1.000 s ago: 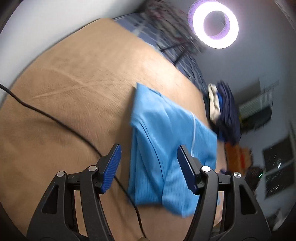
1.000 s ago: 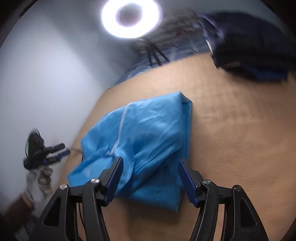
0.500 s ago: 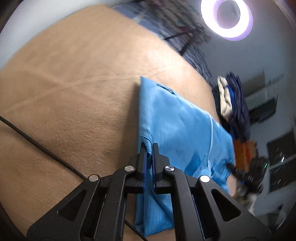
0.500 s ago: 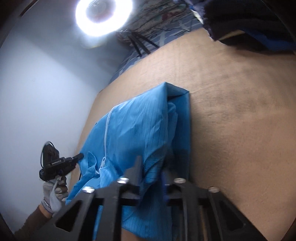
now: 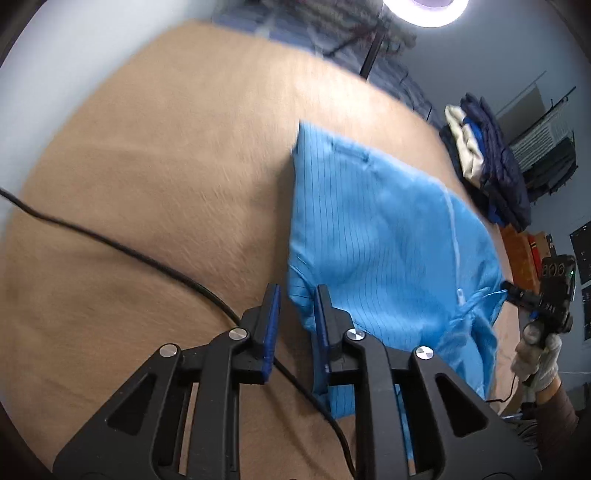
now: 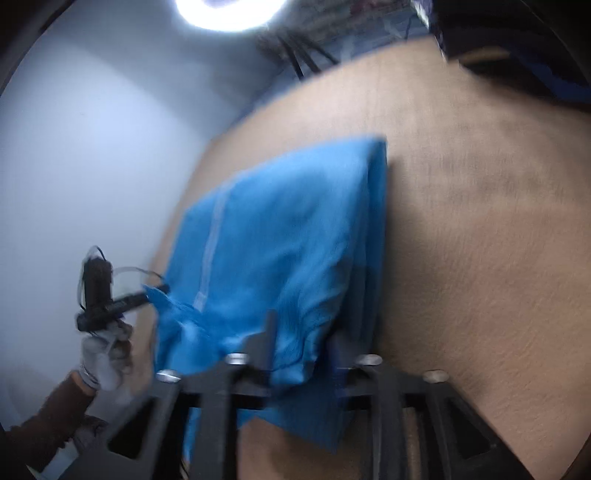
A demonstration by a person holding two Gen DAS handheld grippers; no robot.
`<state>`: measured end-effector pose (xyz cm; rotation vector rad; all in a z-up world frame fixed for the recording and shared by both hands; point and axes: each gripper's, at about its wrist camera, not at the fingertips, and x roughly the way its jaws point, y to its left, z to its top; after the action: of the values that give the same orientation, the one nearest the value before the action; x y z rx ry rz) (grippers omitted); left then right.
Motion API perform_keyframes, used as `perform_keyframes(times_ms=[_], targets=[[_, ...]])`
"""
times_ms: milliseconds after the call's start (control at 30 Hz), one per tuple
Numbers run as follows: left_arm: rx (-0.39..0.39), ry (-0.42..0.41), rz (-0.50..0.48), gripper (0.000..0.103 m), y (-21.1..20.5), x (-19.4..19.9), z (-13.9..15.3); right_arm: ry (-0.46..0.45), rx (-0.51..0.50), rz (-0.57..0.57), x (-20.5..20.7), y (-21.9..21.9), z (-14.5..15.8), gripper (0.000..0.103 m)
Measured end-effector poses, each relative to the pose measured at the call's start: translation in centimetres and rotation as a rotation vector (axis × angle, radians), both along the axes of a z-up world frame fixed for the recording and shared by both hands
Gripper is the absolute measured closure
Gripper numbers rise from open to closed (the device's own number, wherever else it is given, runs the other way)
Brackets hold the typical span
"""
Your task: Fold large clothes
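A bright blue pinstriped garment (image 5: 376,236) lies folded in a long strip on the tan bed cover (image 5: 147,155). My left gripper (image 5: 297,295) is at its near left corner. The jaws are opening, with the fabric's edge loose in the narrow gap and no pad pressing it. In the right wrist view the same garment (image 6: 280,229) is blurred. My right gripper (image 6: 303,328) is opening over a bunched fold that sits between its fingers. Each view shows the other gripper at the garment's far edge, held in a gloved hand (image 5: 535,358) (image 6: 103,354).
A black cable (image 5: 147,254) runs across the cover and under my left gripper. A stack of dark and cream clothes (image 5: 491,177) sits at the bed's far right corner. A ring light (image 6: 229,14) on a stand shines beyond the bed's far edge.
A second ago both grippers stood wide open over the garment, and half a second ago both were shut on its fabric. Now both pairs of jaws have parted again.
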<state>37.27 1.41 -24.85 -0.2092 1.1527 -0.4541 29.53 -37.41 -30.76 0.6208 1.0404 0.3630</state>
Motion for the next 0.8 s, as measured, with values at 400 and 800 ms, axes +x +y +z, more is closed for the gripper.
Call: perform_keyframes(times_ms=[400, 800], targets=[[0.007, -0.136, -0.093, 0.087, -6.4, 1.6, 2.3, -0.177, -0.277, 0.023, 4.8, 6.1, 4.1, 0.077], [0.021, -0.118, -0.107, 0.087, -6.9, 2.3, 2.3, -0.062, -0.306, 0.04, 7.0, 7.6, 0.8, 0.074]])
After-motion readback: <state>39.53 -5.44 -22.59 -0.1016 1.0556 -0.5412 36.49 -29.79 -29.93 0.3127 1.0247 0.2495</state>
